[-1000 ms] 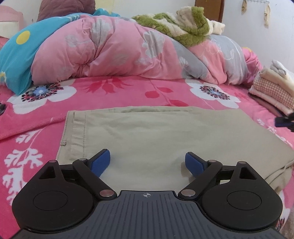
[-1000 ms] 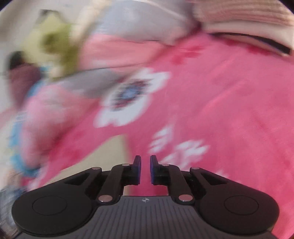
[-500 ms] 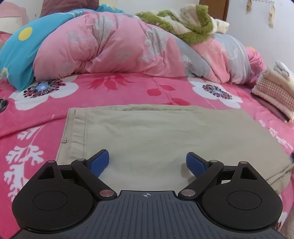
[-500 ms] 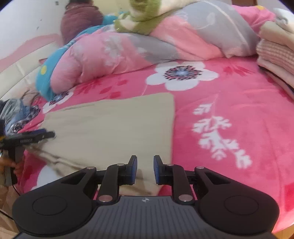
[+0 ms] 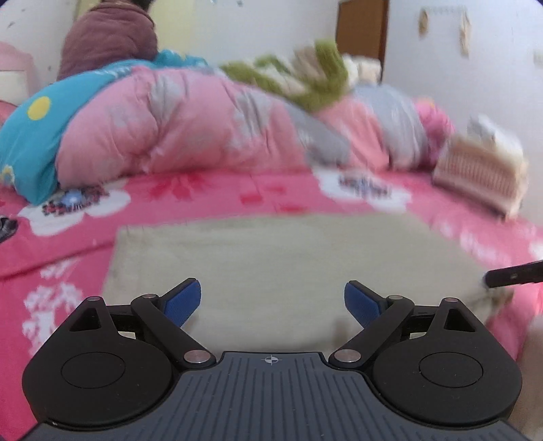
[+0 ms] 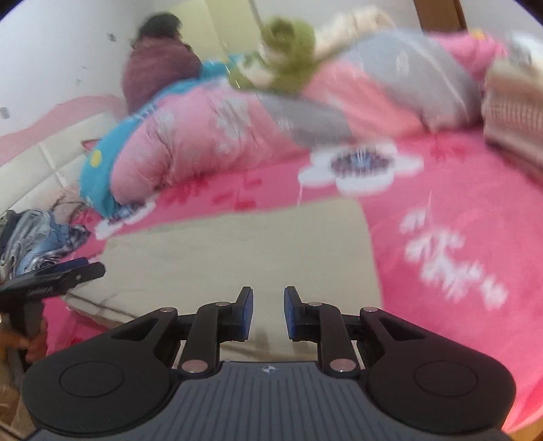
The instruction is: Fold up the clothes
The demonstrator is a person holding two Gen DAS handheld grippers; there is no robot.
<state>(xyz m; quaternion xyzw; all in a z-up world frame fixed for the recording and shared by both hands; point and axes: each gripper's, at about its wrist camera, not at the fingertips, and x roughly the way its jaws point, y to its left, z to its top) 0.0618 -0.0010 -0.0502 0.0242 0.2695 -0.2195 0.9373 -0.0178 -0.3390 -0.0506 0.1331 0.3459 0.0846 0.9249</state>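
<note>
My left gripper (image 5: 272,303) spread wide, nothing in it. Right gripper (image 6: 268,313) nearly together, pinching nothing. Tan trousers (image 5: 288,264) lie flat on pink bed sheet (image 5: 210,193), near me. Soft, floppy, light cloth – I'd grab near edge, both corners.

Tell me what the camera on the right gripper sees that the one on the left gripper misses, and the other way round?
Only the right wrist view shows the heap of rumpled clothes at the bed's left edge and the pale headboard. Only the left wrist view shows the brown door and the hooks on the wall. Both show the beige folded garment on the pink flowered bedspread, the rolled quilt, the green blanket, the folded stack and a person in maroon.
</note>
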